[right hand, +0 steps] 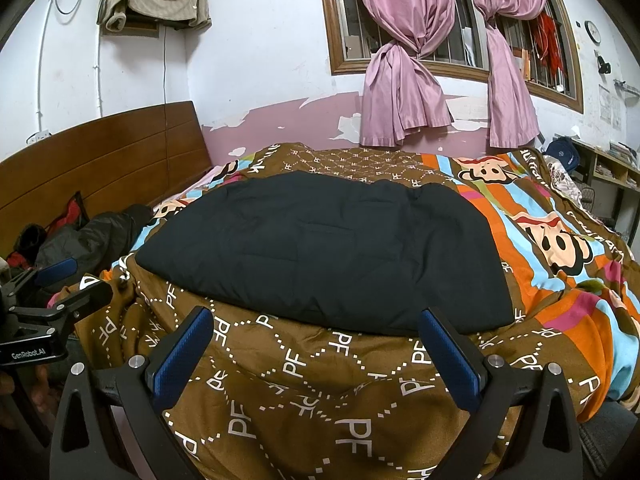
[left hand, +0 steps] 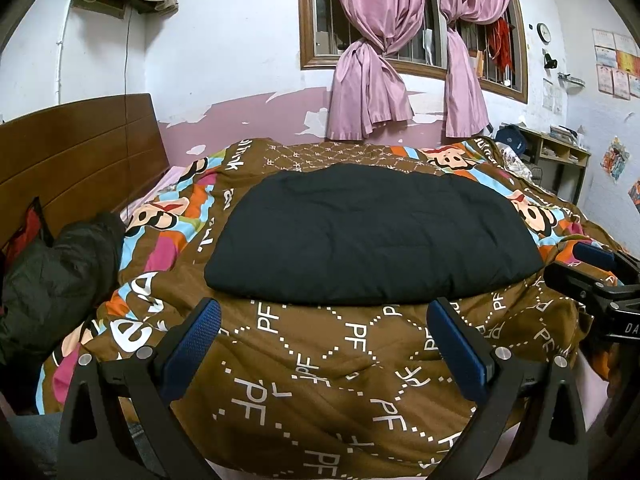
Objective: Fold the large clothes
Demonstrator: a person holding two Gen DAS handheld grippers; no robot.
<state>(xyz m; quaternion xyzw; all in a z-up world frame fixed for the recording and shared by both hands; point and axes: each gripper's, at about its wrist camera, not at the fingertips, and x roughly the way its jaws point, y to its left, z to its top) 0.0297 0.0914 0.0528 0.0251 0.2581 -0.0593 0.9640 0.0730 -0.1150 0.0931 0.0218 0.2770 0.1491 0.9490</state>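
Note:
A black padded garment (left hand: 372, 236) lies folded into a wide flat block on the patterned brown quilt (left hand: 340, 380) of the bed; it also shows in the right wrist view (right hand: 320, 252). My left gripper (left hand: 324, 316) is open and empty, held just short of the garment's near edge. My right gripper (right hand: 316, 320) is open and empty, also just short of that edge. Each gripper shows at the edge of the other's view: the right one (left hand: 592, 268) and the left one (right hand: 64, 280).
A dark jacket (left hand: 60, 272) is heaped at the bed's left by the wooden headboard (left hand: 80, 148). Pink curtains (left hand: 372, 60) hang at the window behind. A shelf unit (left hand: 556, 152) stands at the far right.

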